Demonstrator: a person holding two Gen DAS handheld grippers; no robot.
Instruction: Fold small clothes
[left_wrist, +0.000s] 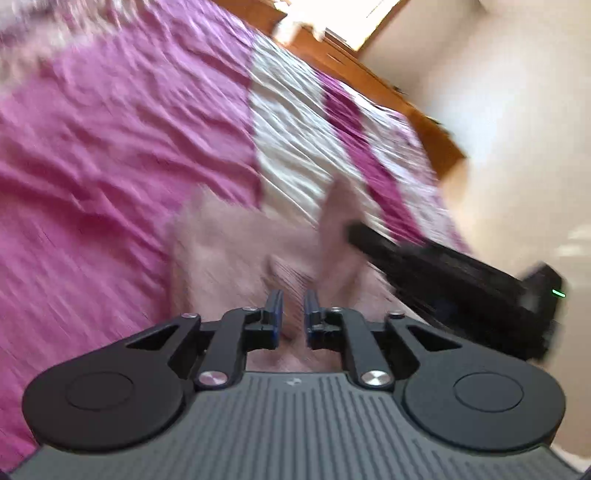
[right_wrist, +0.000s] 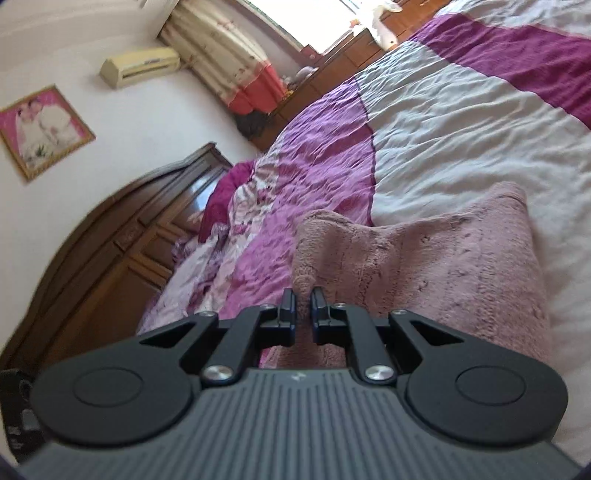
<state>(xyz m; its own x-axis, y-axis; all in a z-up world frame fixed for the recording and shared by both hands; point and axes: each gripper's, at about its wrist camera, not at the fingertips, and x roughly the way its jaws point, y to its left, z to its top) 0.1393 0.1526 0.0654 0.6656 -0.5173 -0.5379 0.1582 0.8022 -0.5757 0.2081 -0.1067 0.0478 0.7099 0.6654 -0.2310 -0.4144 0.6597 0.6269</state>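
Bedroom quilt, pink fleece garment, right tongs pinching it

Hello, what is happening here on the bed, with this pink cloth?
A person is folding a small fluffy pink garment on a bed with a purple and white bedspread, holding one tool in each hand. The right tool pinches an edge of the garment. The left tool also has pink fabric between its nearly closed fingers, though that view is blurred.
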